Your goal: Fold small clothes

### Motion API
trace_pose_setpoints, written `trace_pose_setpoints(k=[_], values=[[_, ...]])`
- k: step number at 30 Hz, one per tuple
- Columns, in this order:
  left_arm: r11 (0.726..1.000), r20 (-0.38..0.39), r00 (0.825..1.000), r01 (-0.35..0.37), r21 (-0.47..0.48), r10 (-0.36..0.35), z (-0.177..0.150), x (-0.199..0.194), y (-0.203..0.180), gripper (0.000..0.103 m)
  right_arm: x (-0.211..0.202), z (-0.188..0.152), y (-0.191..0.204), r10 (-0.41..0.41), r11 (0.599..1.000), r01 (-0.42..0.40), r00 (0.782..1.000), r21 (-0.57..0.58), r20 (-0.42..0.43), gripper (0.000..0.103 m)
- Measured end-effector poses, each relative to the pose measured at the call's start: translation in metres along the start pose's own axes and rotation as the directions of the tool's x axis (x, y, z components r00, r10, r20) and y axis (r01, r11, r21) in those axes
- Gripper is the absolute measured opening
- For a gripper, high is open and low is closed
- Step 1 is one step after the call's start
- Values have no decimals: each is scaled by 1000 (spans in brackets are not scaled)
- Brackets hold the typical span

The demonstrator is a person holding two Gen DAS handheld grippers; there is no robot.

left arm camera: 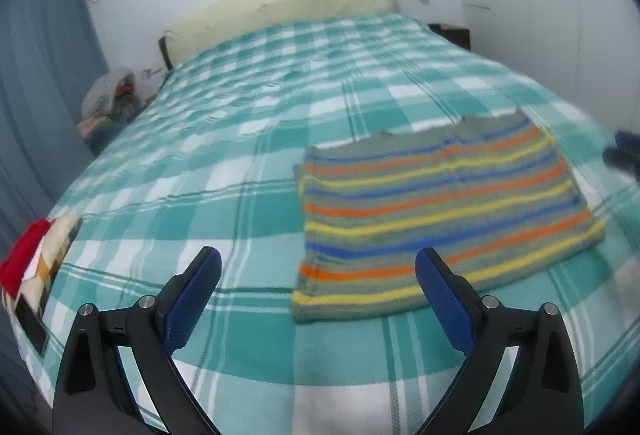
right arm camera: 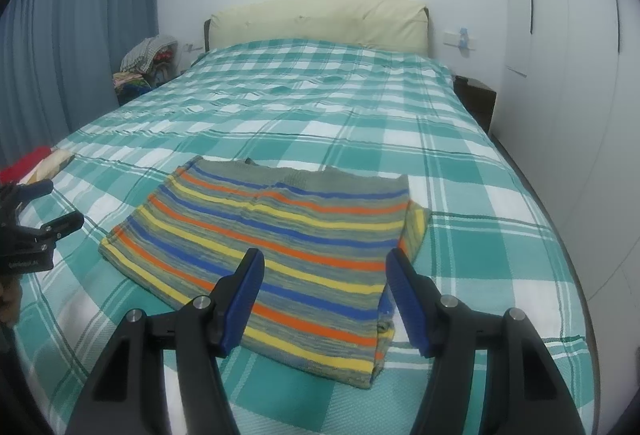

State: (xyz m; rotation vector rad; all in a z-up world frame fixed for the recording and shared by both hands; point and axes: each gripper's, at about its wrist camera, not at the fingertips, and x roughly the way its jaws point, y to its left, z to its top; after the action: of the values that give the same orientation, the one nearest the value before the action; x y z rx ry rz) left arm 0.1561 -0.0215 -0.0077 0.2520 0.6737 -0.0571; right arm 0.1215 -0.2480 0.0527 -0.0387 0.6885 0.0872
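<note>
Currently, items are listed from left to right across the bed.

Curtain: grey-blue curtain [right arm camera: 76,27] hangs along the left wall.
Clothes pile: heap of mixed fabrics [right arm camera: 146,65] sits beside the bed near the headboard end, at the left.
Folded stack: red and patterned cloth items [left arm camera: 34,259] lie at the bed's left edge, well apart from the striped garment.
Left tongs: left tongs [left arm camera: 318,271] are released, jaws spread wide, nothing between them; they hover over the bedspread just left of the garment's near-left corner. In the right wrist view the left tongs [right arm camera: 60,205] appear at the far left, jaws apart.
Bed: bed [right arm camera: 360,103] carries a teal-and-white checked cover, with a cream headboard [right arm camera: 320,21] at the far end.
Striped garment: striped garment [right arm camera: 272,247], grey with orange, yellow and blue bands, lies flat on the near part of the bed; a folded-under layer shows along its right edge.
Right tongs: right tongs [right arm camera: 325,269] are released, jaws apart, holding nothing, poised above the garment's near-right portion.
Nightstand: dark nightstand [right arm camera: 476,95] stands at the bed's right side.
Wardrobe: white wardrobe [right arm camera: 560,35] fills the right wall.
</note>
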Motion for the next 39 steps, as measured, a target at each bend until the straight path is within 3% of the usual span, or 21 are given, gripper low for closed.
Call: trace_pose_setpoints(k=[6,11,14,19,22,26,27,28,29,30,31,32,33,37,39], values=[[977,-102,985,152,148,-138,-28,16,-55,98,11,-2,-35,43,987,-35,998,158,-49,63],[925,-126,963,265,272,-239,-25,11,-106,98,16,-2,-70,49,964,-27,996,264,-76,63],[888,-124,943,334,316,-310,-12,10,-137,98,29,7,-95,98,947,-60,989,315,-107,70],[825,-174,892,452,339,-417,6,31,-199,98,93,10,-151,281,863,-148,936,483,-214,70],[799,-200,879,476,367,-432,6,46,-227,88,133,5,-171,392,815,-201,882,544,-262,69],[773,-153,879,472,424,-452,3,47,-249,85,174,8,-187,488,750,-258,838,609,-246,66],[769,-149,875,477,426,-461,3,47,-251,77,181,11,-188,505,737,-275,832,618,-232,65],[763,-148,868,489,422,-474,4,46,-253,63,189,17,-188,525,722,-297,824,625,-215,63],[760,-149,860,503,412,-488,6,46,-254,36,196,21,-185,546,712,-318,811,626,-209,60],[763,-148,860,503,406,-488,7,46,-255,18,205,25,-180,564,712,-332,795,618,-224,50],[777,-143,868,491,394,-476,8,47,-253,10,212,28,-174,563,728,-328,787,602,-252,29],[783,-135,862,502,367,-489,10,46,-246,10,217,31,-166,537,763,-309,792,569,-290,15],[792,-113,852,518,324,-511,13,43,-234,9,219,35,-157,490,808,-282,809,517,-325,9],[831,-53,848,527,178,-527,20,26,-165,9,195,59,-135,427,859,-285,856,425,-290,9],[853,-28,858,513,98,-513,24,19,-118,9,185,75,-116,438,861,-315,858,398,-270,9]])
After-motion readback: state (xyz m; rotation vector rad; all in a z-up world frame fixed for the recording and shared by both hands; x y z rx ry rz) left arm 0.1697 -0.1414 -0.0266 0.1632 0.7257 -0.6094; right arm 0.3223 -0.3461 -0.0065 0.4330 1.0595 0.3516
